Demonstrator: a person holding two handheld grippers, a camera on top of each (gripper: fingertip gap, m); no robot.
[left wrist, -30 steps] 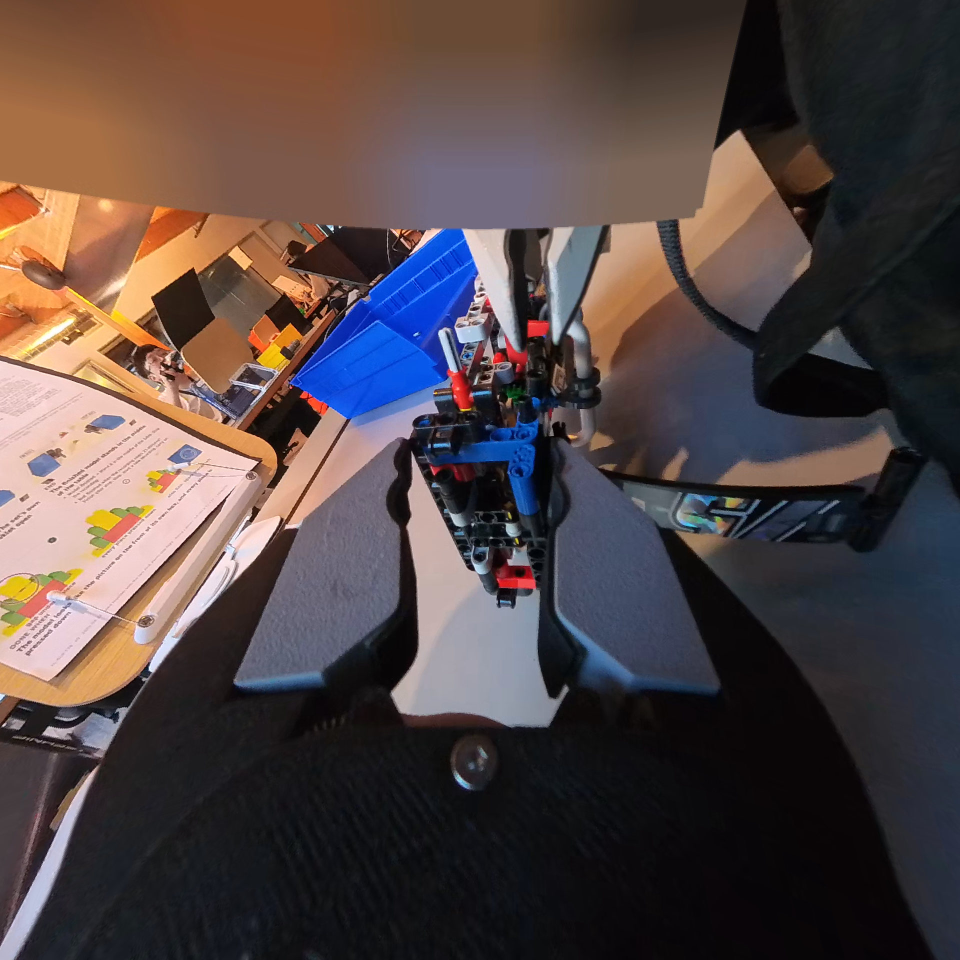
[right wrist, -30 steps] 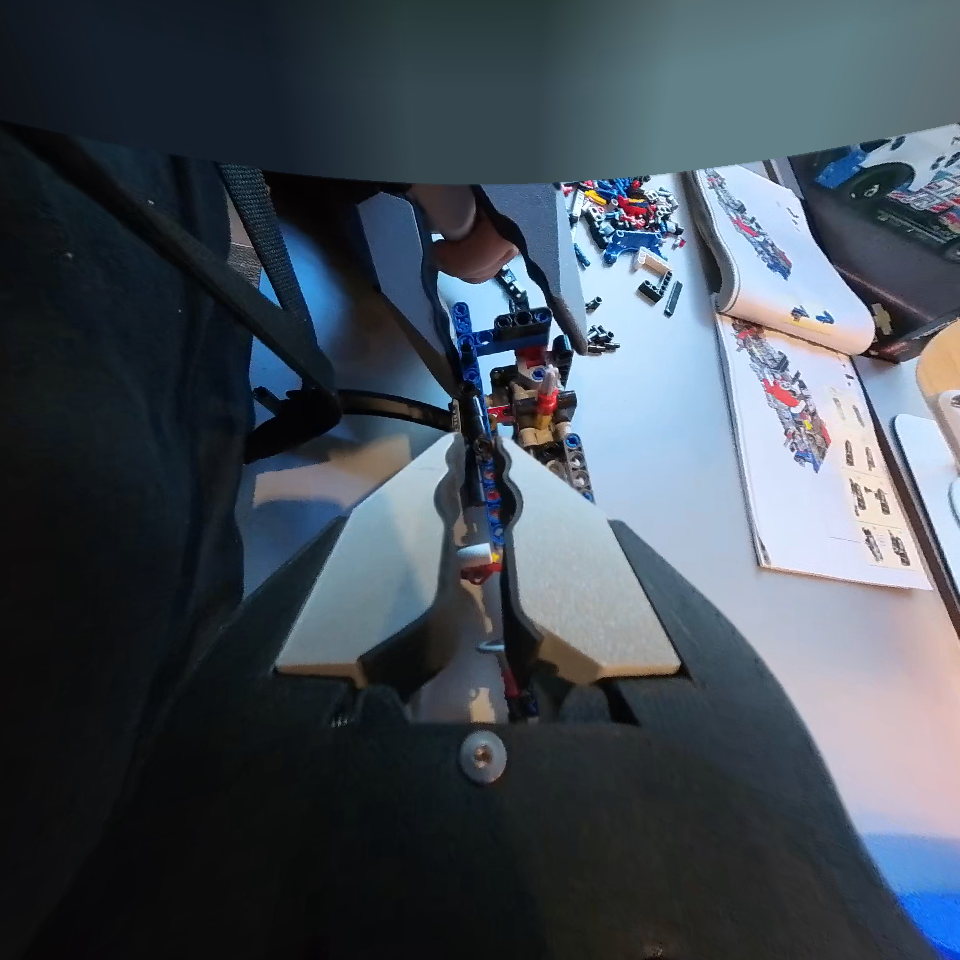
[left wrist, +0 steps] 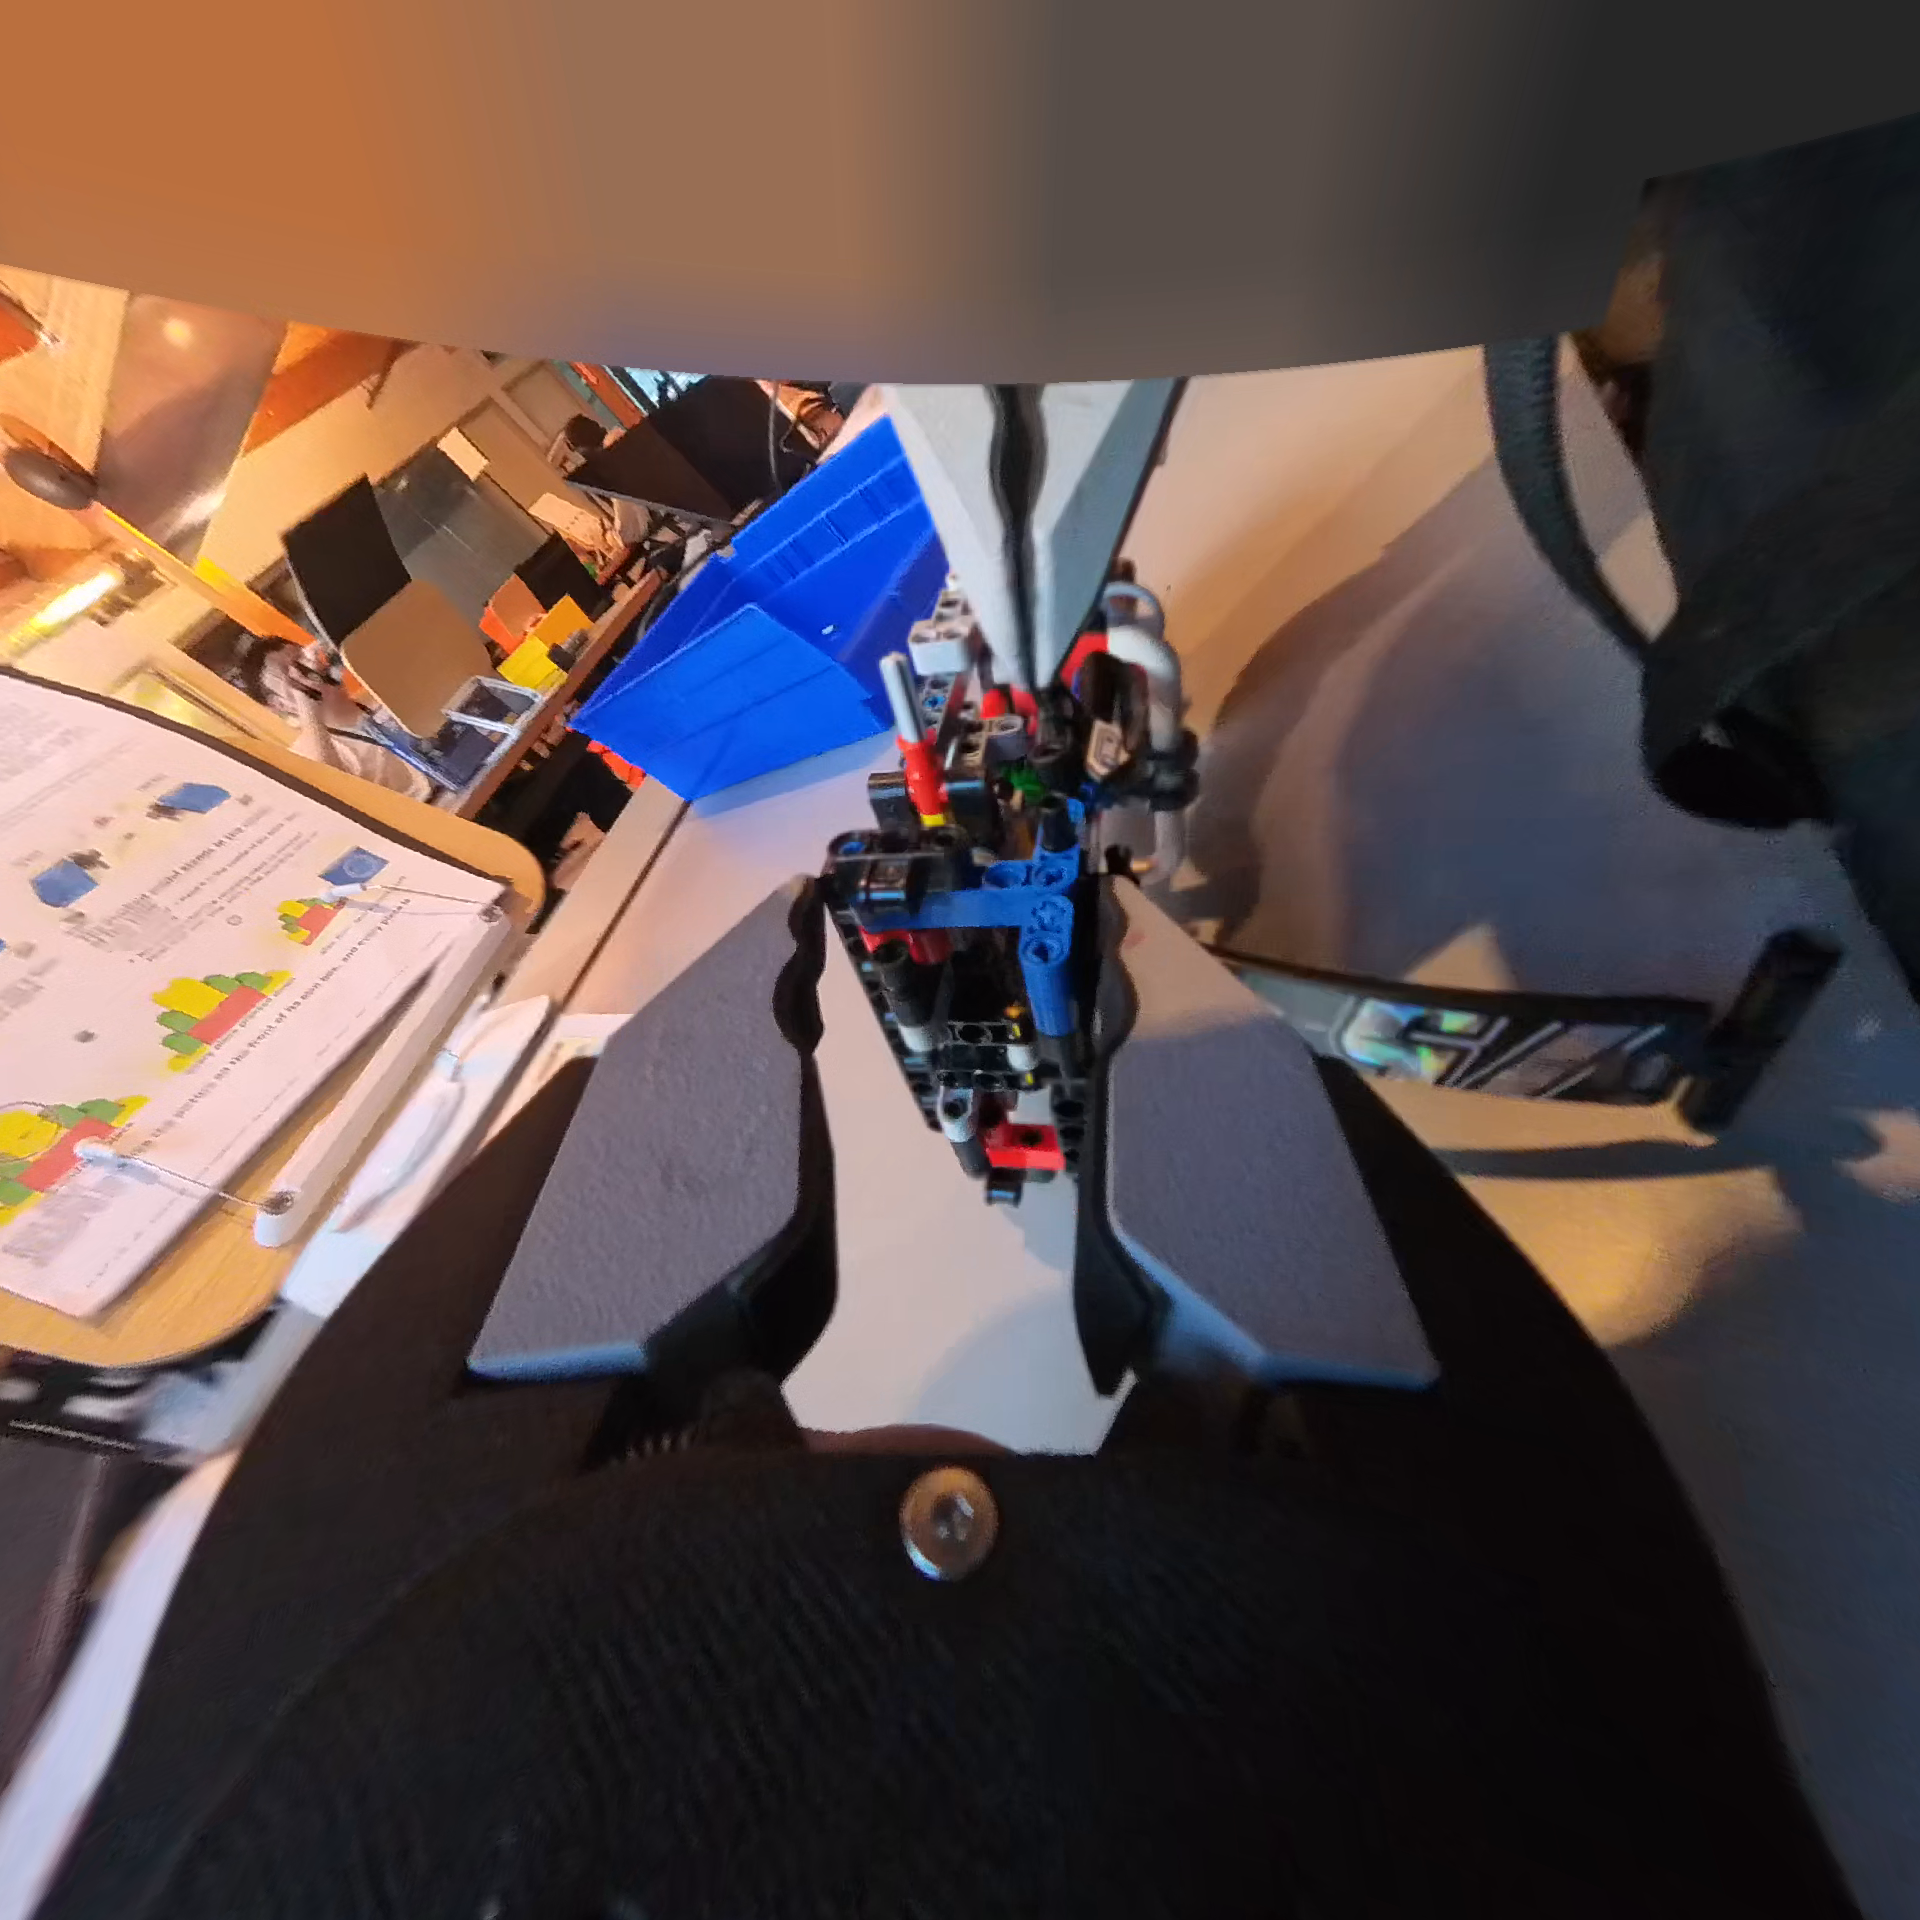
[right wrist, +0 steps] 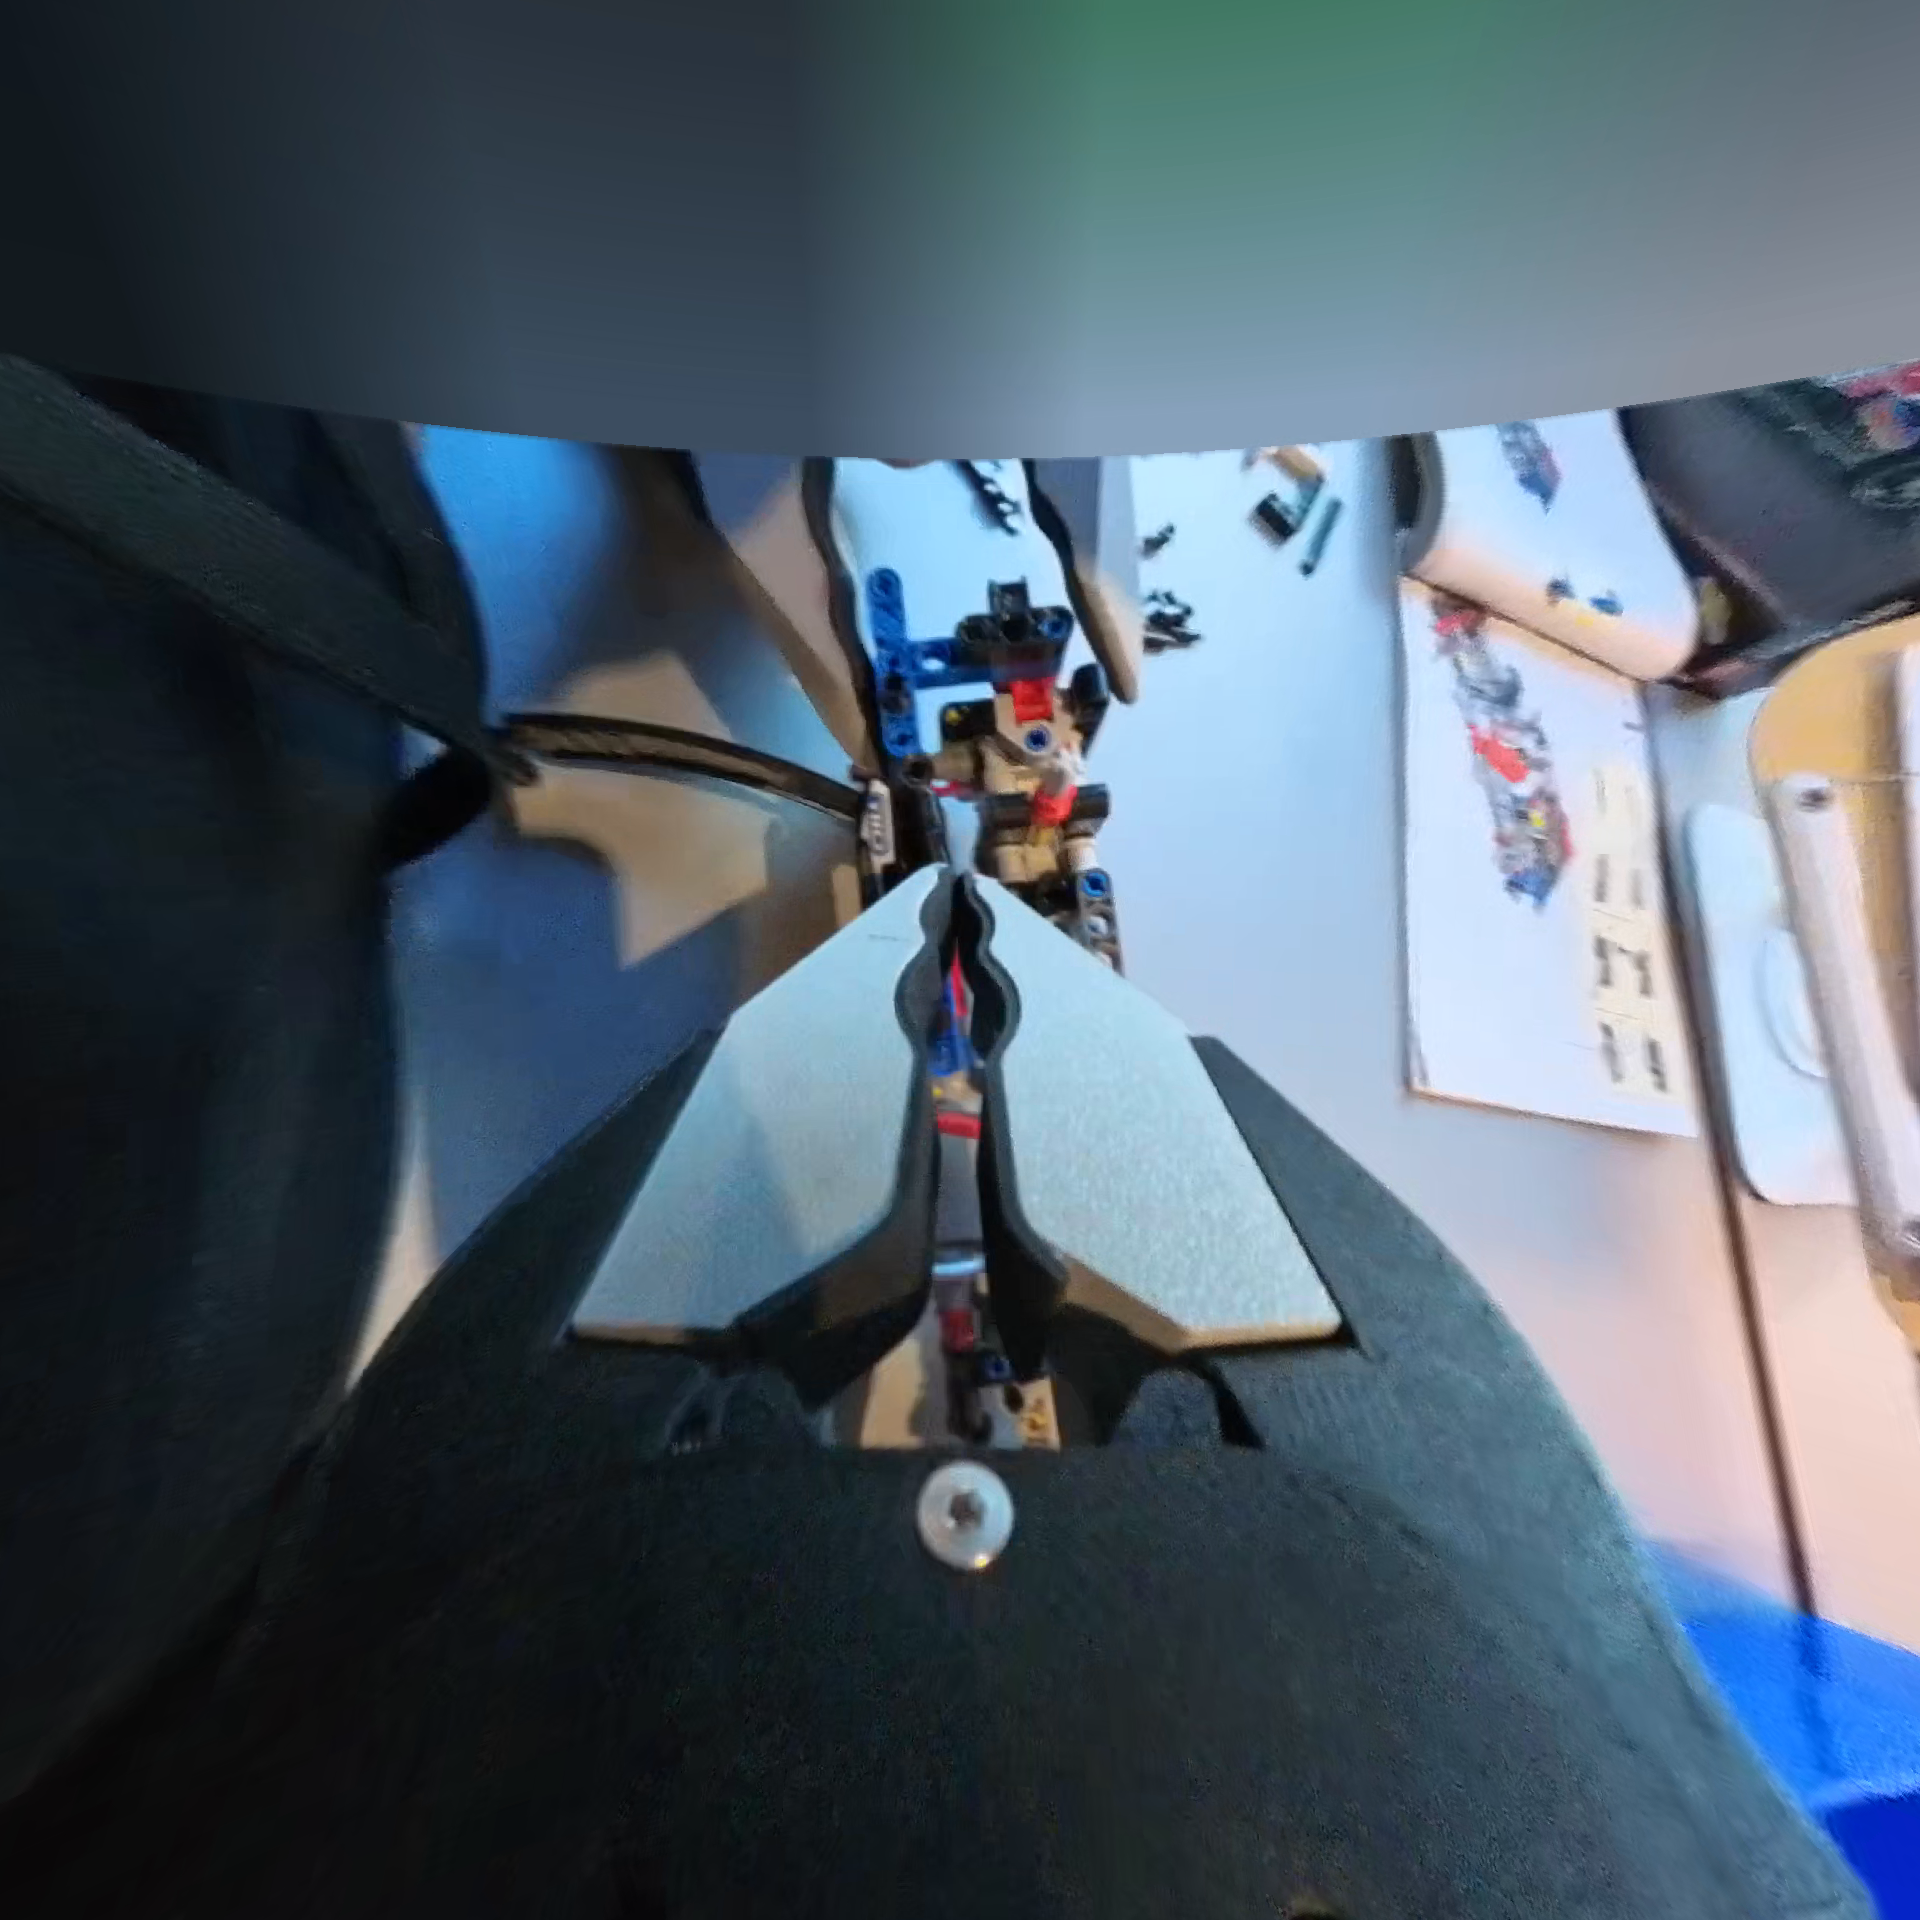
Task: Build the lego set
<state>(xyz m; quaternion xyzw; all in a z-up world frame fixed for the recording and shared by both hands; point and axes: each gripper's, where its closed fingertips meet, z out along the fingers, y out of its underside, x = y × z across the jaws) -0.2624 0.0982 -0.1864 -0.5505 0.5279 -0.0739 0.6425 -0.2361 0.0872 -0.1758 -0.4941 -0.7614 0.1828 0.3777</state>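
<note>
The left gripper (left wrist: 951, 925) pinches the lego model (left wrist: 977, 977) between its fingers, above the white table (left wrist: 935, 1309). The right gripper (right wrist: 961, 894) is pressed on the model's far end. Right of it lies a printed instruction booklet (right wrist: 1538, 914); left of the left gripper, a printed sheet (left wrist: 156, 966).

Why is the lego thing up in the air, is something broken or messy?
Nothing looks broken. The lego model is off the table because both grippers hold it: the left gripper on its sides, the right gripper pinching one end. Loose pieces lie scattered on the table, normal for building.
</note>
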